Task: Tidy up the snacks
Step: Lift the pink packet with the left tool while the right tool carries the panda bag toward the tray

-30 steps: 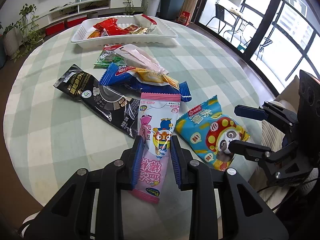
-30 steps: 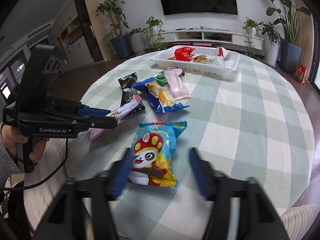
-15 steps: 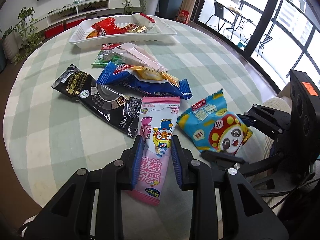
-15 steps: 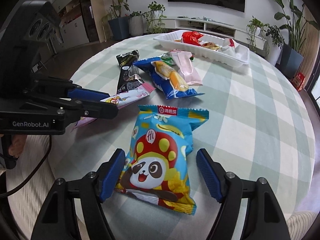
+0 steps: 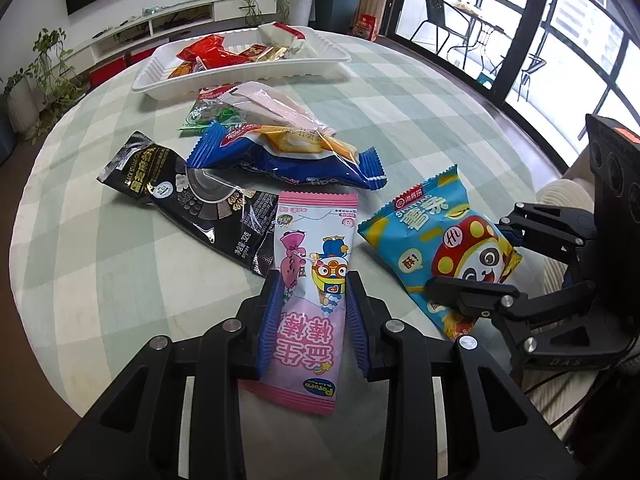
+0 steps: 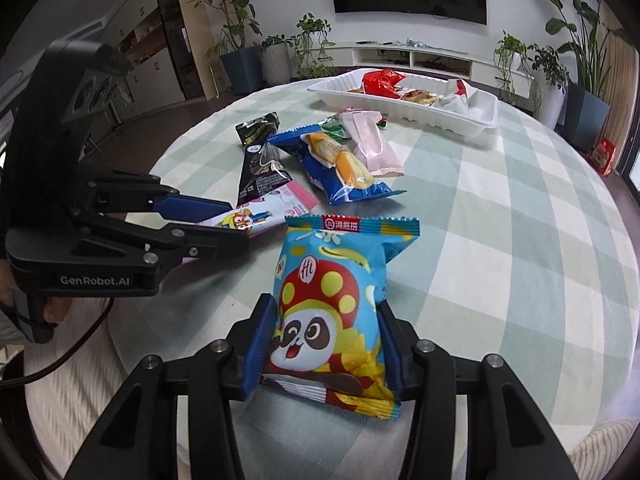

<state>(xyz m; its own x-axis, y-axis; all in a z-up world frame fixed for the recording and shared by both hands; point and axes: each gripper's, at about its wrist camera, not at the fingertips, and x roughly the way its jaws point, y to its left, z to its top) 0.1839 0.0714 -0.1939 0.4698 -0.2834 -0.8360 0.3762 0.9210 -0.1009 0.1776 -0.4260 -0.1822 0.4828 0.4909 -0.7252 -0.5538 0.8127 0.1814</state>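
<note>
Left gripper [image 5: 312, 312]: jaws closed on the pink snack packet [image 5: 310, 292], pads pressing both long edges; packet's top end reaches forward of the jaws.

Right gripper [image 6: 324, 344]: jaws have just been closing, now clamped on the blue panda snack bag [image 6: 334, 304], its sides pinched inward.

Ahead of both jaws: black packet [image 5: 188, 196], blue wrapped cake [image 5: 288, 156], clear pink-filled wrapper [image 5: 272, 106].

Farthest ahead: white tray [image 5: 248, 74] holding red and gold snacks, on the checked tablecloth [image 5: 100, 264].
</note>
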